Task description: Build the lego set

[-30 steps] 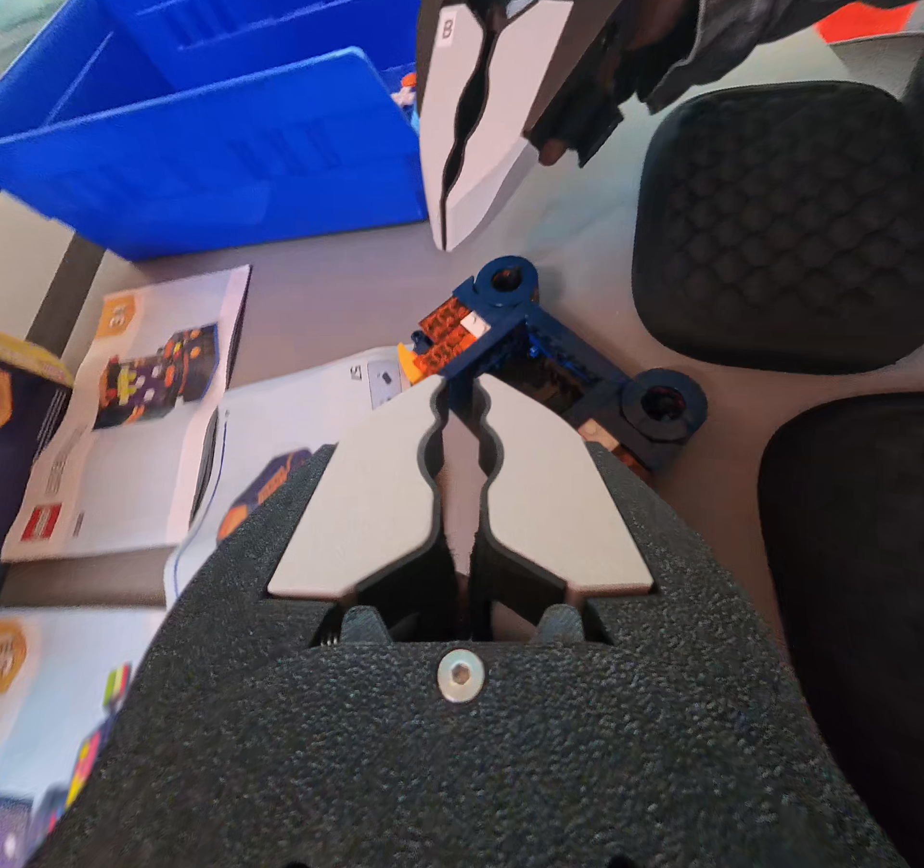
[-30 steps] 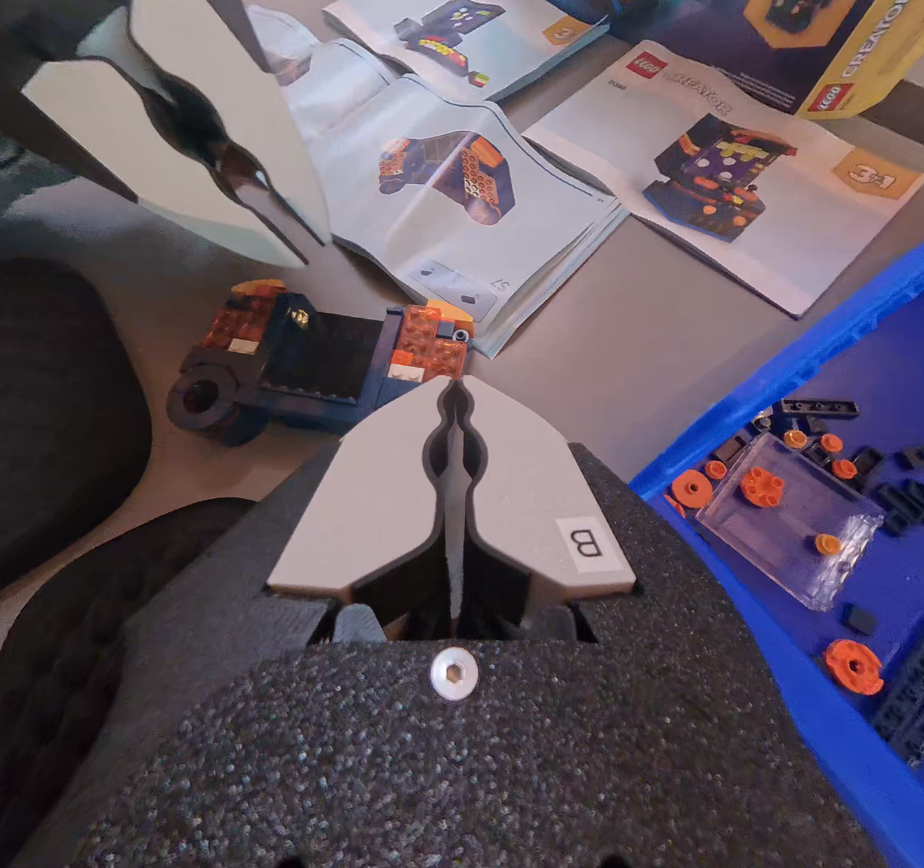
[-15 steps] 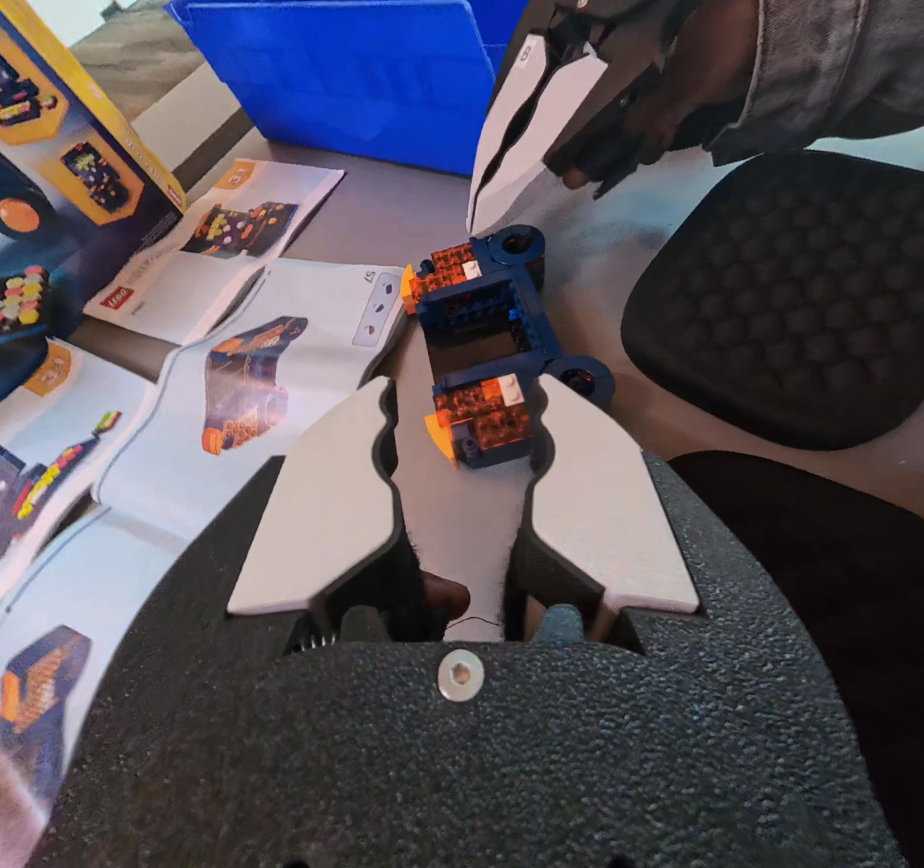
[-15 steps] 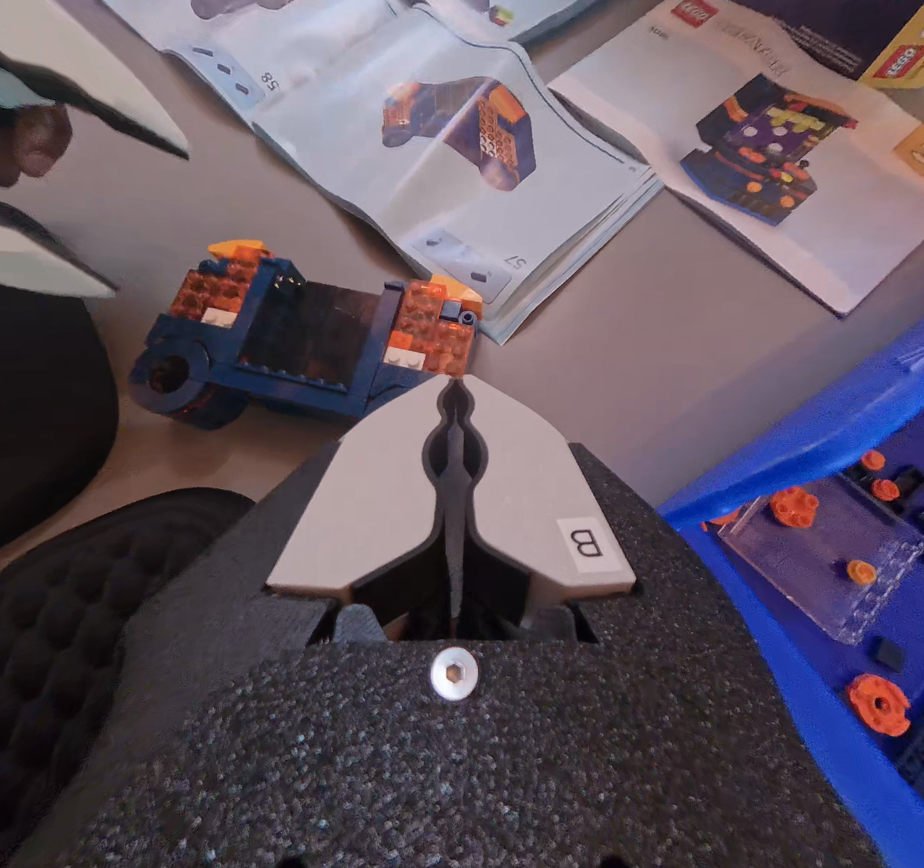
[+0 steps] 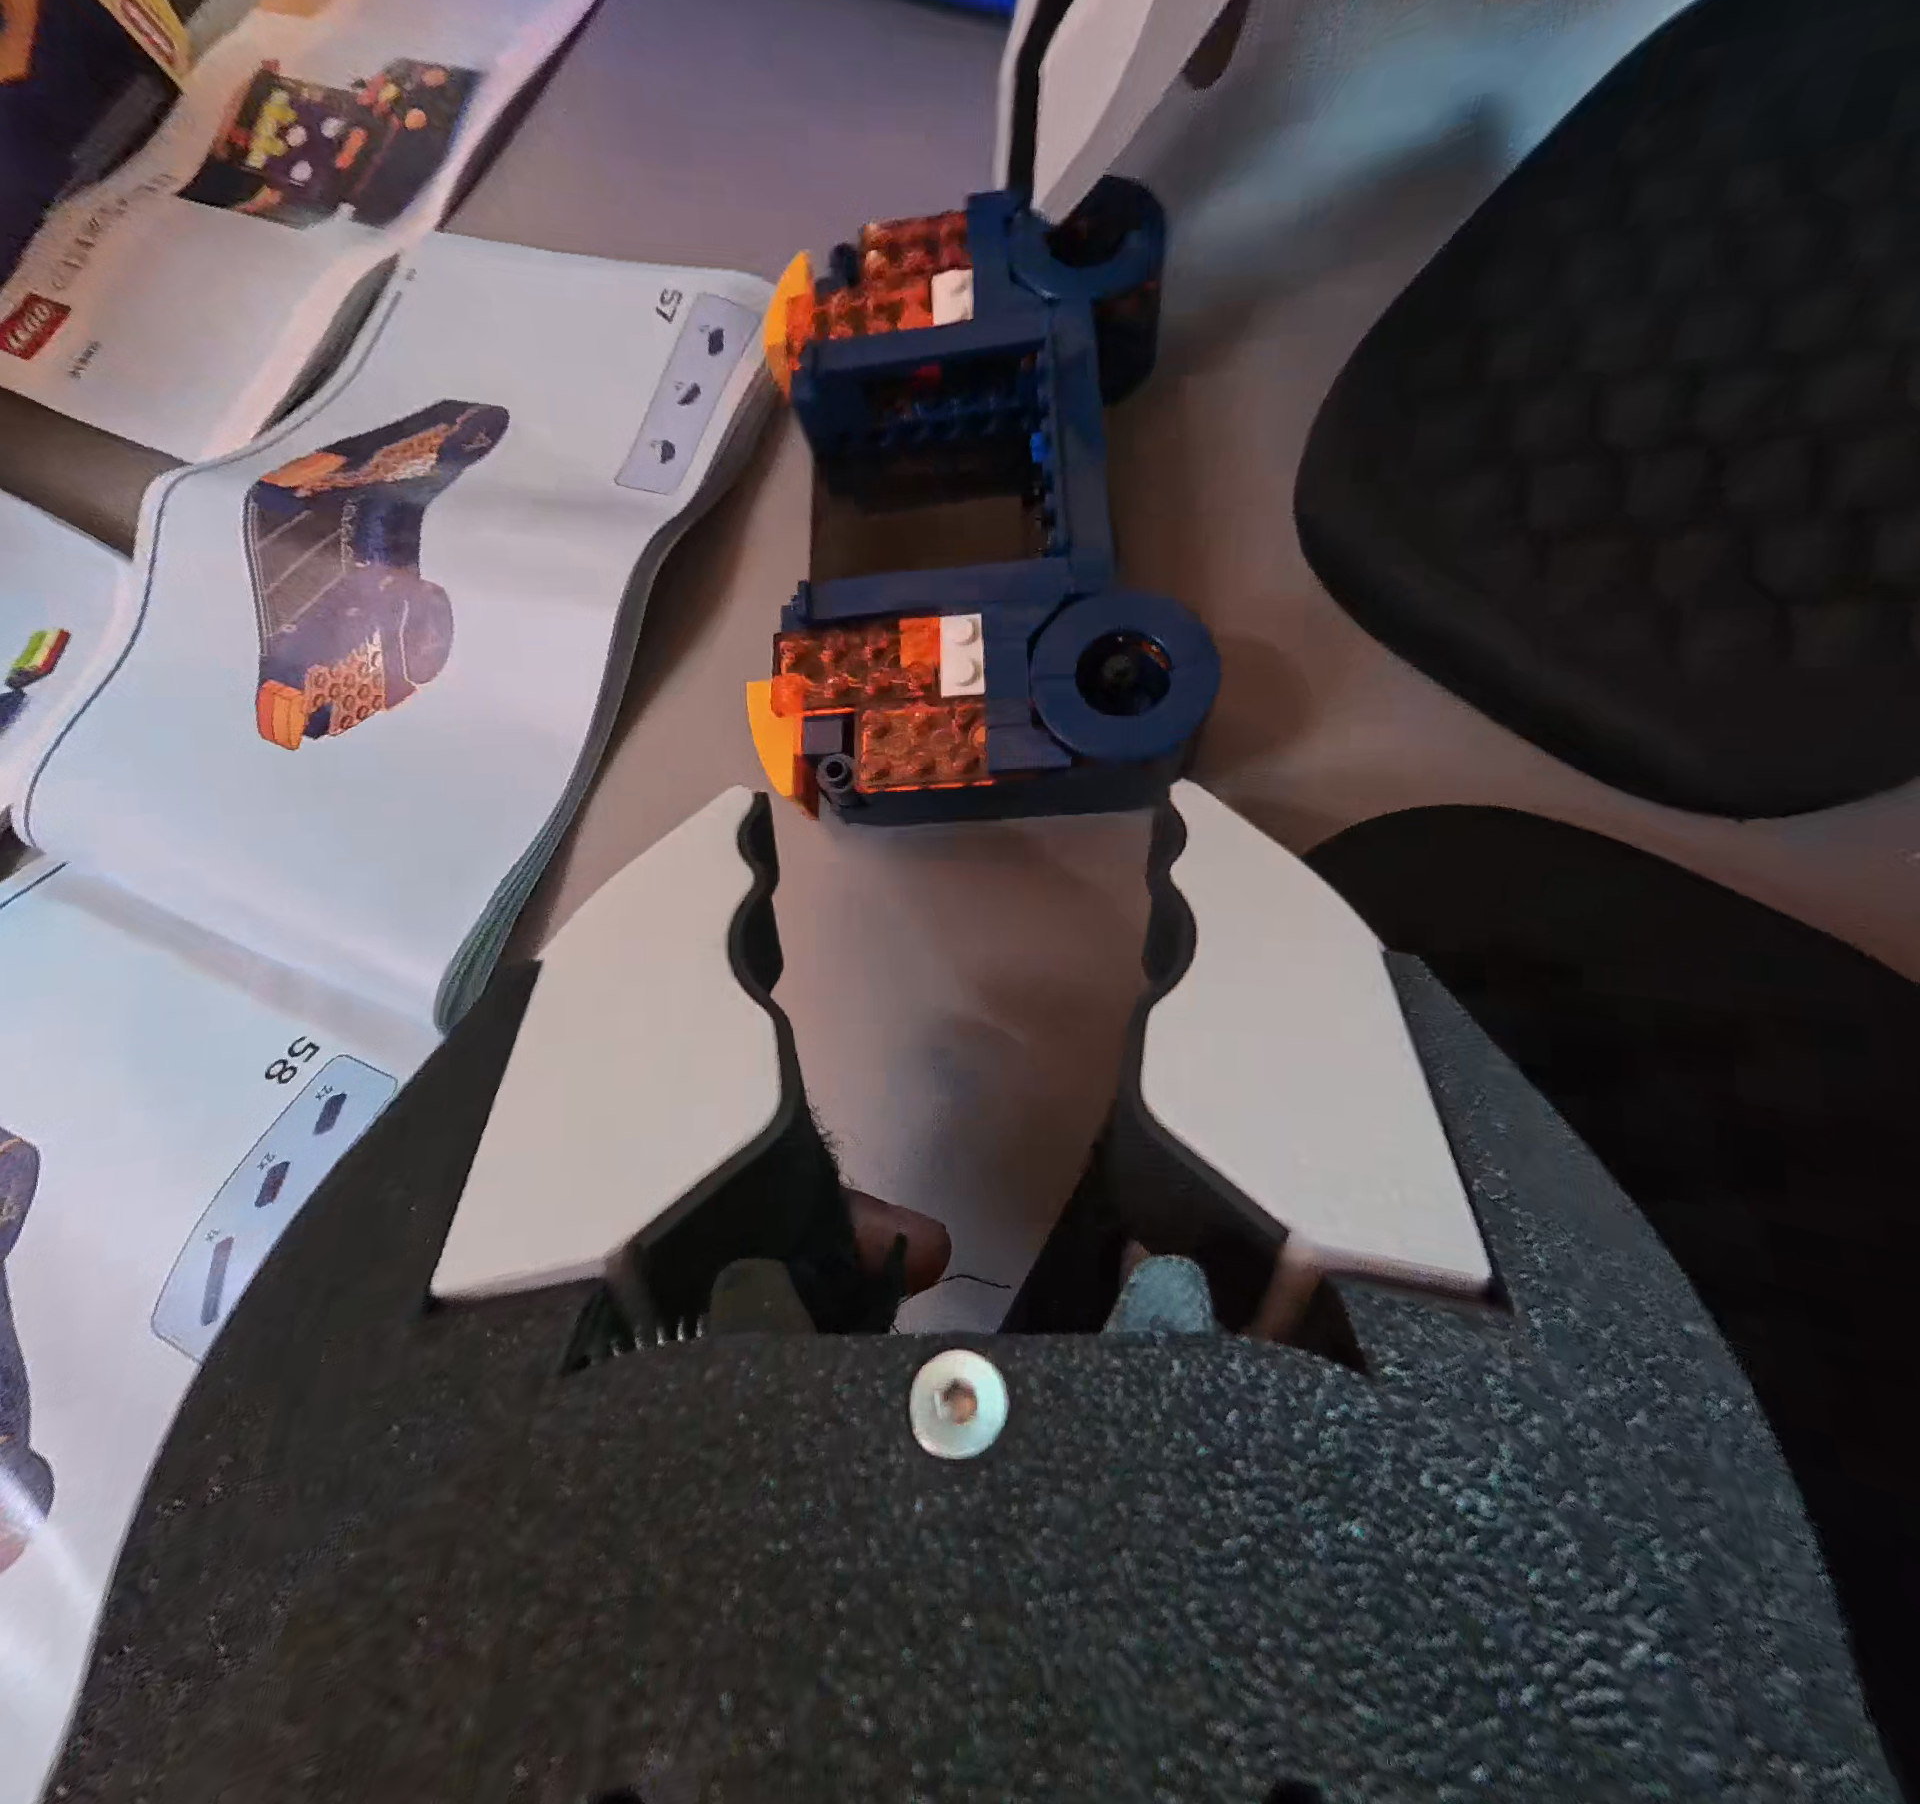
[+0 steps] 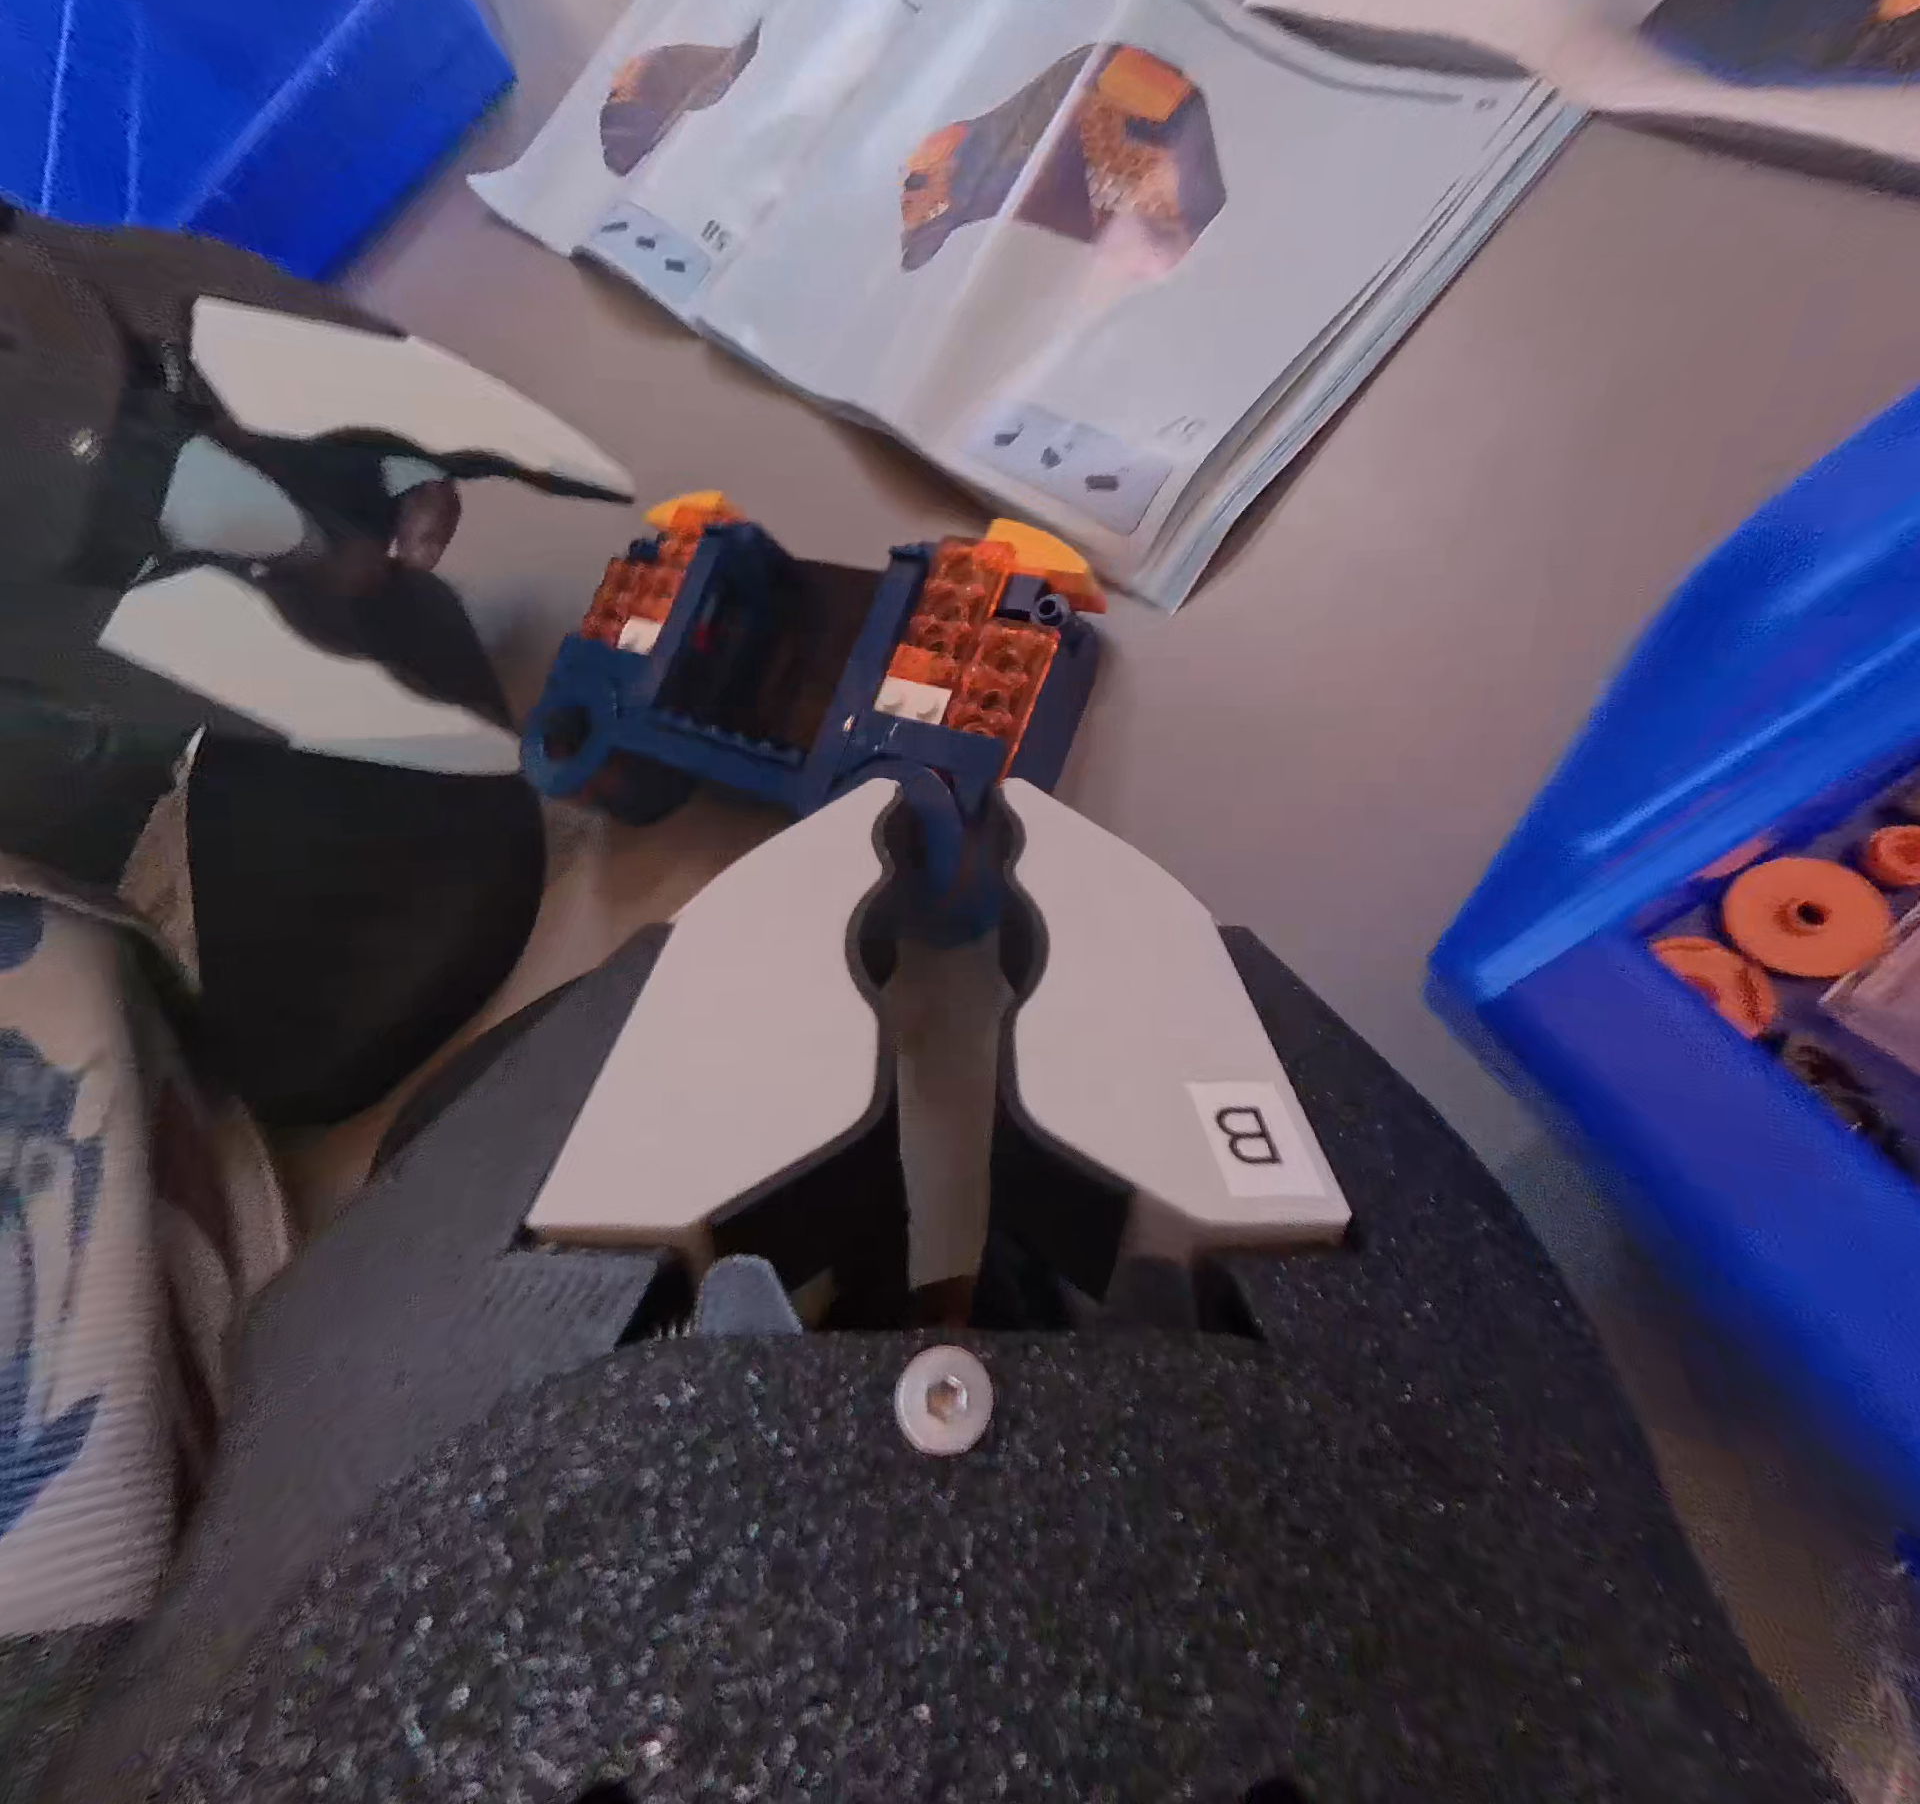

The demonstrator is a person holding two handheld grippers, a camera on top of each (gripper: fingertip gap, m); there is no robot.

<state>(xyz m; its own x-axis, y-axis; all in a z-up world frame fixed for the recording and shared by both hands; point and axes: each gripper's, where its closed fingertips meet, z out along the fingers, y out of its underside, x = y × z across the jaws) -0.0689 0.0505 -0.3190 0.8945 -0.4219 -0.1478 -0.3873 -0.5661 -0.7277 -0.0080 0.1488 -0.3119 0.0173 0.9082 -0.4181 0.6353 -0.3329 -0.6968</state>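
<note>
A dark blue and orange lego model (image 5: 1075,466) lies on the grey table, with a round ring at each end. My left gripper (image 5: 961,804) is open and empty, and the model's near end sits just beyond its fingertips. My right gripper (image 6: 951,798) is closed around the ring at the model's other end (image 6: 940,861). In the left wrist view the right gripper (image 5: 1081,144) comes down on the far ring from above. In the right wrist view the left gripper (image 6: 566,622) stands open to the left of the model (image 6: 966,653).
An open instruction booklet (image 5: 395,549) lies left of the model, also in the right wrist view (image 6: 1091,248). A blue bin with orange pieces (image 6: 1714,819) is on the right, another bin (image 6: 208,40) far left. Black pads (image 5: 1621,404) lie beside the model. A set box (image 5: 62,19) stands far left. About 12 cm separates my left fingertips from my right.
My left gripper has opened wide and now faces the model's end. My right gripper, fully shut before, has moved forward and now has the model's ring between its fingers.
</note>
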